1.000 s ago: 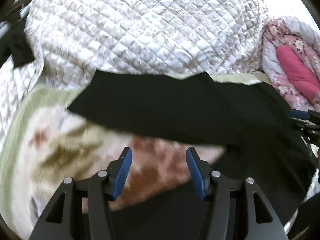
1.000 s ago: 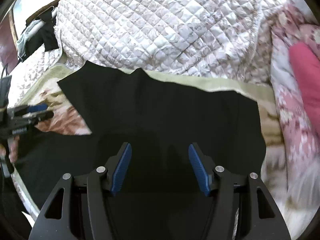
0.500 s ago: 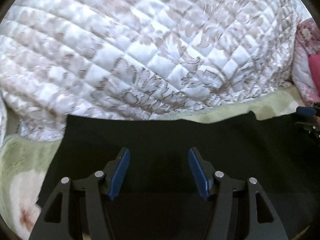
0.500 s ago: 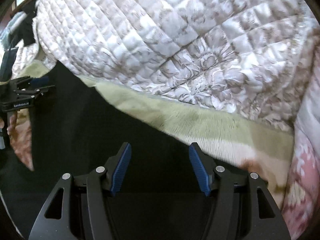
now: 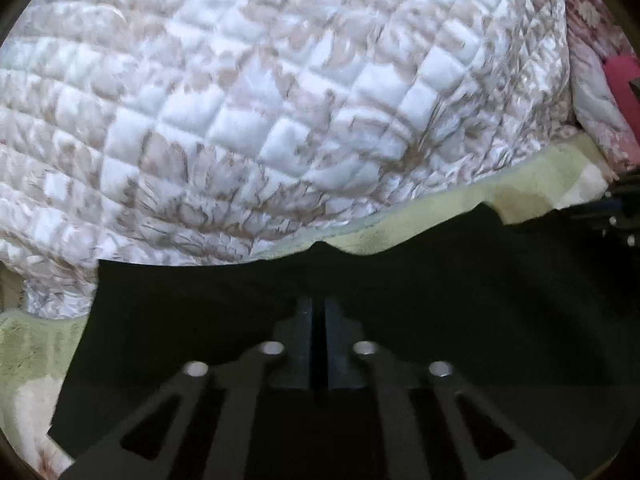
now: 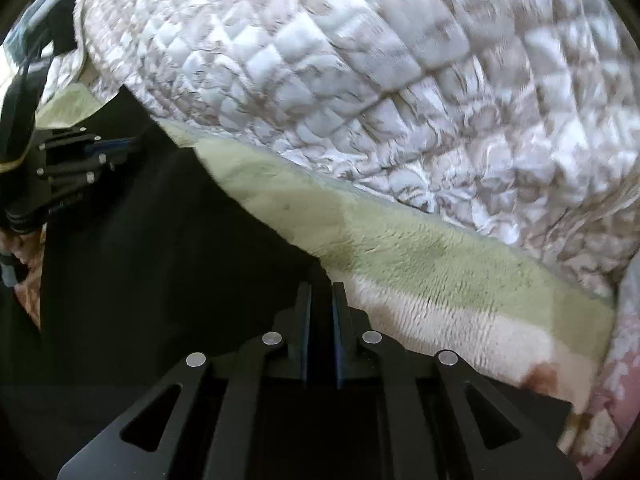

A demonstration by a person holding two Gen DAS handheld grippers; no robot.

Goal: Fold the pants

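The black fabric pants [image 5: 400, 288] are laid flat on a plush green-and-cream blanket [image 6: 420, 268], with the far edge of the garment running just below a white quilted bedspread with a beige leaf pattern [image 5: 260, 100]. In the left wrist view, the far-left corner of the pants is seen lying against the lower edge of the quilt, and a small peak is raised in the far edge directly ahead of the tool.

The left gripper [image 5: 318, 308] is positioned over the garment near that far edge. Its jaws have just been closing and are now brought together with only a thin slit between them. The fingertips are set low in the dark cloth; whether cloth is pinched cannot be told, since black fabric and black fingers merge.

The right gripper [image 6: 321, 292] is placed at the right far edge of the pants, where black fabric meets the green band of the blanket. Its jaws have likewise just been closing and are nearly pressed together. A dark fold of the pants edge is seen rising at the fingertips and is gripped between them.

A pink floral quilt [image 5: 592, 92] is visible at the right margin of the left wrist view.
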